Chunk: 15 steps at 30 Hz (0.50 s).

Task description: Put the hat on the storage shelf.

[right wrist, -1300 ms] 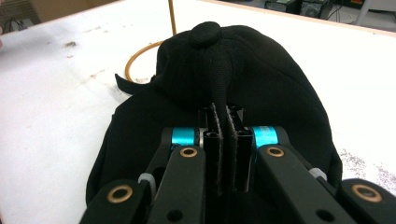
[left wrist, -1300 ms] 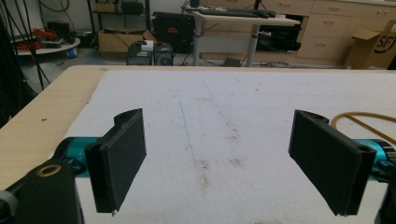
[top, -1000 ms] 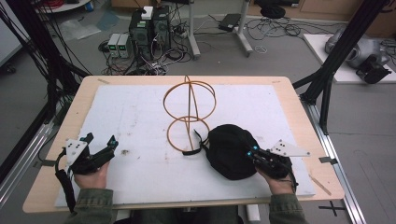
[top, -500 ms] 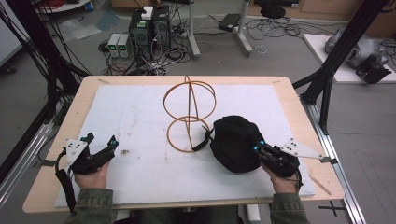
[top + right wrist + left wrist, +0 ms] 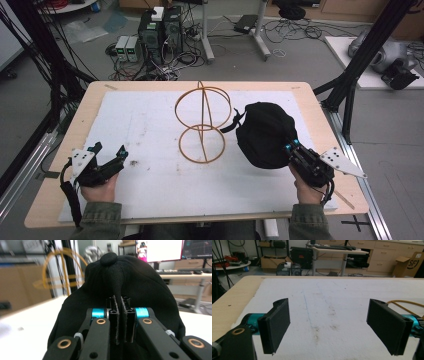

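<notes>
Clearly a soft black fabric cap [image 5: 264, 134], domed with a button top, at the table's right, right gripper [image 5: 291, 148] pinching a fold of its cloth, thin wooden hoop stand [image 5: 202, 123] centre on white foam mat [image 5: 150, 125], left gripper [image 5: 107, 152] spread wide, near left.

free: white mat [image 5: 150, 130] open along table [image 5: 90, 105] left edge and near edge | obstacle: wire stand [image 5: 202, 122] at centre | obstacle: black cap [image 5: 265, 135] just right of it | gap: narrow between them
</notes>
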### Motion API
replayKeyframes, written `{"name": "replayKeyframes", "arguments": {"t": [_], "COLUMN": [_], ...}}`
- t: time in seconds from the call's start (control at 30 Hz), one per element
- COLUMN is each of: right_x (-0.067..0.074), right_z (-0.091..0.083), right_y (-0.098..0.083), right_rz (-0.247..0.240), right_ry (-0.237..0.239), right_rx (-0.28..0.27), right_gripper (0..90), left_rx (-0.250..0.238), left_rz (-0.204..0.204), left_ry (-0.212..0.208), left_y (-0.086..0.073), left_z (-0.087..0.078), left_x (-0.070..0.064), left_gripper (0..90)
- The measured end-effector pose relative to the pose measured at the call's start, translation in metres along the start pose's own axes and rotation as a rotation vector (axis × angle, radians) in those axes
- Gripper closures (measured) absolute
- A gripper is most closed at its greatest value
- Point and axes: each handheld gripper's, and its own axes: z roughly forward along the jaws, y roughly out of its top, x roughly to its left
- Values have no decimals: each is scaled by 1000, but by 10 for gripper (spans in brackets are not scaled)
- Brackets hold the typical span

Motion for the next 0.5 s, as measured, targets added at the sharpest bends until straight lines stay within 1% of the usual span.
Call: {"name": "replayKeyframes", "arguments": {"t": [0.03,0.07,0.1,0.13,0.17,0.37,0.43,0.47,0.5], "right_x": [1,1,4,4,6,8,7,7,8], "right_z": [0,0,2,2,4,13,17,17,21], "right_y": [3,3,9,9,16,38,46,46,54], "right_rz": [2,2,-2,-2,-19,-42,-44,-44,-47], "right_ry": [-2,-2,2,2,-13,-27,-23,-23,-16], "right_rx": [-14,-14,-43,-43,-65,-110,-121,-121,-135], "right_gripper": [872,872,872,872,872,871,871,871,871], "left_rx": [3,3,2,2,2,-2,-3,-3,-7], "left_rz": [6,6,4,4,5,6,4,1,0], "left_ry": [0,0,1,1,1,-4,-4,-6,-10], "left_y": [0,0,0,0,0,1,1,1,1], "left_z": [-1,-1,-1,-1,-1,-3,-4,-4,-4], "left_x": [1,1,1,1,1,-1,-1,-1,-2], "left_gripper": [191,191,191,191,191,191,189,189,189]}}
